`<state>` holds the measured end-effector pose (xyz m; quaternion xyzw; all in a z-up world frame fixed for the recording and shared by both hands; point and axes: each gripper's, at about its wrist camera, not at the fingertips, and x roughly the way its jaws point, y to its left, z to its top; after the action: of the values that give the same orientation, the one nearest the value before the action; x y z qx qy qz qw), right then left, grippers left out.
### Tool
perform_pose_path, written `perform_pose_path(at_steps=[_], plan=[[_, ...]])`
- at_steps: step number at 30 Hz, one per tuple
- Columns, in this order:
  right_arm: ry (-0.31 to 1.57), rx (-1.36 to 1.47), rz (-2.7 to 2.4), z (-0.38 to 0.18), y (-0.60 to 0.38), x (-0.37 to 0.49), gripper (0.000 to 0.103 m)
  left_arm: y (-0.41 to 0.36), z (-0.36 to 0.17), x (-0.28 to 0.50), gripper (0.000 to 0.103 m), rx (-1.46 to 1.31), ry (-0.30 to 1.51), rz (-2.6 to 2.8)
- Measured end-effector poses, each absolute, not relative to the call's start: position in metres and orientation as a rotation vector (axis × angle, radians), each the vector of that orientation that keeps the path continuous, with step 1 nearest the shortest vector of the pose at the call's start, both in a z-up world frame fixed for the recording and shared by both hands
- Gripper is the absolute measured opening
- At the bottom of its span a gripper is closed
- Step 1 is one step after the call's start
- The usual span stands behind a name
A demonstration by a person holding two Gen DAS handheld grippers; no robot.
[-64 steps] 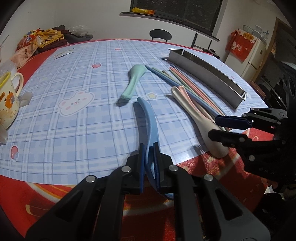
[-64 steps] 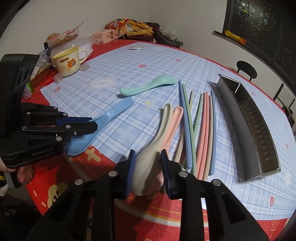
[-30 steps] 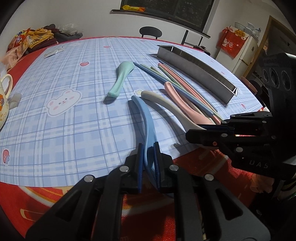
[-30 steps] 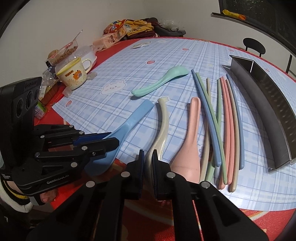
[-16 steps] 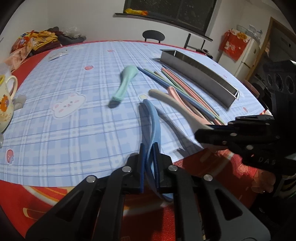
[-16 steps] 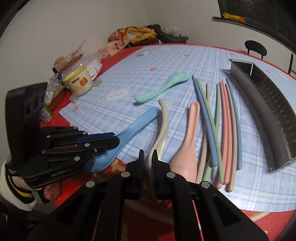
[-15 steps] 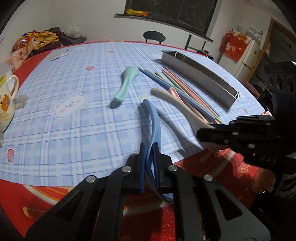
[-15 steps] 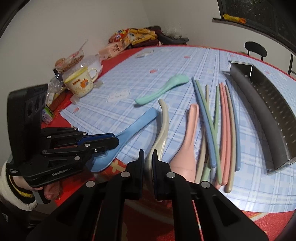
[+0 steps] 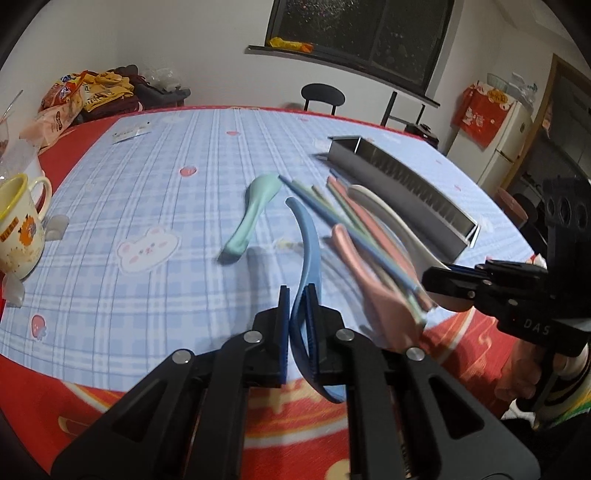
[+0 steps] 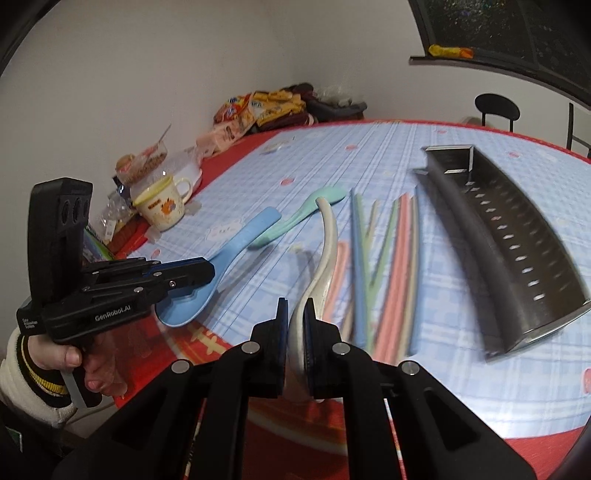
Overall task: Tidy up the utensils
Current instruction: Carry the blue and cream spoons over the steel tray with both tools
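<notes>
Two spoons lifted, bound for the tray

Left gripper (image 9: 297,295) pinches the blue spoon (image 9: 308,240), right gripper (image 10: 295,314) the white spoon (image 10: 327,251); carry them level over the chopsticks (image 10: 399,266) and lower handle-first into the metal tray (image 10: 517,258).

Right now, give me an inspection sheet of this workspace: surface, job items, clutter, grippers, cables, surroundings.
Surface: blue checked tablecloth over red cloth.
Job's things: blue spoon and cream spoon gripped; mint spoon, pink spoon, chopsticks lying loose; steel utensil tray empty.
Clutter: cartoon mug, snack packets.
Grippers: left gripper shut on blue spoon; right gripper shut on cream spoon.
Cables: nothing seen.
Surroundings: black chair, dark window, fridge.
</notes>
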<state>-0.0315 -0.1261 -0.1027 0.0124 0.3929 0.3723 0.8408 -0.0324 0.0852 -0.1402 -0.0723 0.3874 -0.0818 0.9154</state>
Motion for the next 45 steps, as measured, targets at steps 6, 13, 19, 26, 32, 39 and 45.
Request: perform_pose_path(at_steps=[6, 13, 19, 26, 32, 39, 45], plan=[[0.772, 0.048, 0.753, -0.091, -0.167, -0.009, 0.009, 0.058, -0.126, -0.009, 0.012, -0.185, 0.780, -0.188], [0.706, 0.032, 0.704, -0.080, -0.222, 0.026, 0.009, 0.007, -0.114, 0.038, 0.012, -0.212, 0.779, -0.221], [0.731, 0.019, 0.696, -0.087, -0.251, 0.067, 0.009, -0.036, -0.110, 0.089, 0.012, -0.292, 0.813, -0.237], [0.770, 0.003, 0.689, -0.104, -0.256, 0.096, 0.009, -0.056, -0.115, 0.149, 0.012, -0.426, 0.844, -0.170], [0.811, -0.026, 0.667, -0.116, -0.245, 0.114, 0.009, -0.064, -0.127, 0.185, 0.012, -0.438, 0.867, -0.094], [0.840, -0.062, 0.662, -0.126, -0.241, 0.114, 0.009, -0.071, -0.141, 0.209, 0.012, -0.403, 0.901, -0.056], [0.842, -0.094, 0.651, -0.129, -0.236, 0.111, 0.009, -0.075, -0.146, 0.220, 0.012, -0.383, 0.914, -0.036]])
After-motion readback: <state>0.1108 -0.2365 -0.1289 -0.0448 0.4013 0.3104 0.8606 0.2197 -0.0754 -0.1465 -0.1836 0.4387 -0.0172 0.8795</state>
